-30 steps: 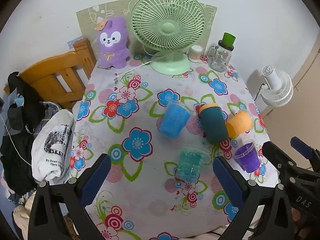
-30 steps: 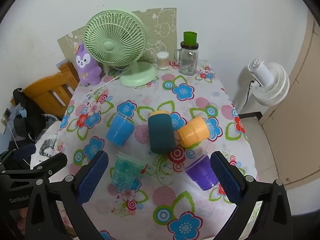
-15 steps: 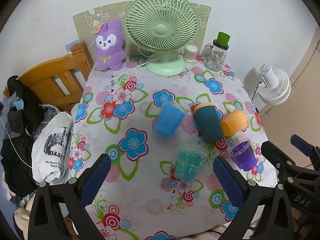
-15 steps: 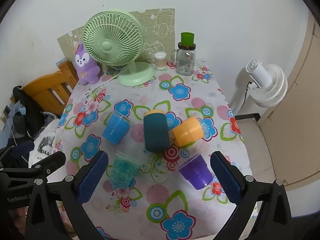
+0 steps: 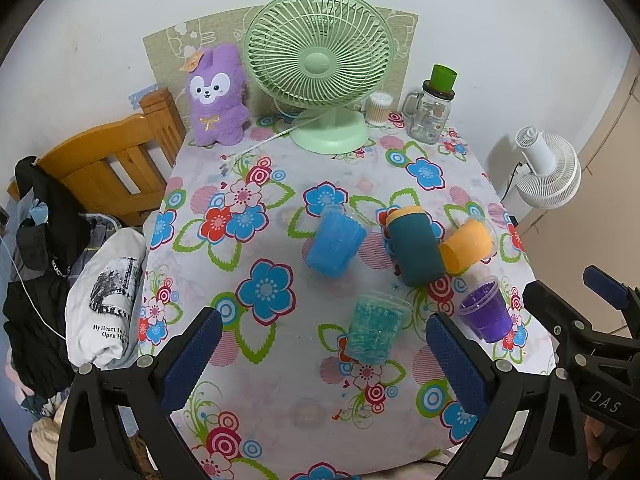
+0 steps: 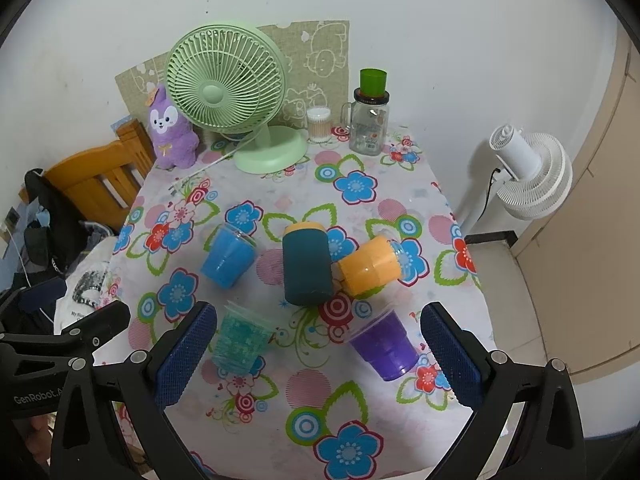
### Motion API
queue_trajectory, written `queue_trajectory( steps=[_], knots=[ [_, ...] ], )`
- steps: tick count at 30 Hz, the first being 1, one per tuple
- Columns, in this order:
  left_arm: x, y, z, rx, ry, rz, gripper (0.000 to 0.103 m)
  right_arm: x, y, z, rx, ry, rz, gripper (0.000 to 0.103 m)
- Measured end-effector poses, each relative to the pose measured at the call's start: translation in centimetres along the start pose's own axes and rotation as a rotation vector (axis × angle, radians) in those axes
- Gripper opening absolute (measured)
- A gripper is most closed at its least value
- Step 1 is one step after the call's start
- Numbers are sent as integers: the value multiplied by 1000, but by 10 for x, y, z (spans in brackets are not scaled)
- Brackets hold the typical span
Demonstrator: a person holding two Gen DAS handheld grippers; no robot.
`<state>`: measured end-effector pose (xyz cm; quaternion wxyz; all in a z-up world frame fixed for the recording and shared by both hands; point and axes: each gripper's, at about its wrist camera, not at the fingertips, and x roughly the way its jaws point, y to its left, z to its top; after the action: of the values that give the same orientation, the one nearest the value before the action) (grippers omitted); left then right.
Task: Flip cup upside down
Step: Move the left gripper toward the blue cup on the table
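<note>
Several cups sit on the flowered tablecloth: a blue cup, a dark teal cup with a yellow rim, an orange cup, a teal translucent cup and a purple cup. The dark teal and orange cups lie on their sides. My left gripper is open and empty, above the table's near edge. My right gripper is open and empty, the purple cup between its fingers in the view.
A green fan, a purple plush rabbit, a cotton-swab jar and a glass mug with a green cap stand at the back. A wooden chair with clothes is left. A white floor fan is right.
Both grippers have pulled back and up from the table, so the cups look smaller and farther. The cups have not moved. Both grippers stay open.
</note>
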<state>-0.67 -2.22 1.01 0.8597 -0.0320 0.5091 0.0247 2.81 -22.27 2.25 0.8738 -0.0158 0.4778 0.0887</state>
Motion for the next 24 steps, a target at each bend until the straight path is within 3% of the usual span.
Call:
queue_trajectory(
  steps=[24],
  knots=[
    [2, -1, 8, 1, 4, 2, 103, 4, -1, 5, -3, 1, -6, 103]
  ],
)
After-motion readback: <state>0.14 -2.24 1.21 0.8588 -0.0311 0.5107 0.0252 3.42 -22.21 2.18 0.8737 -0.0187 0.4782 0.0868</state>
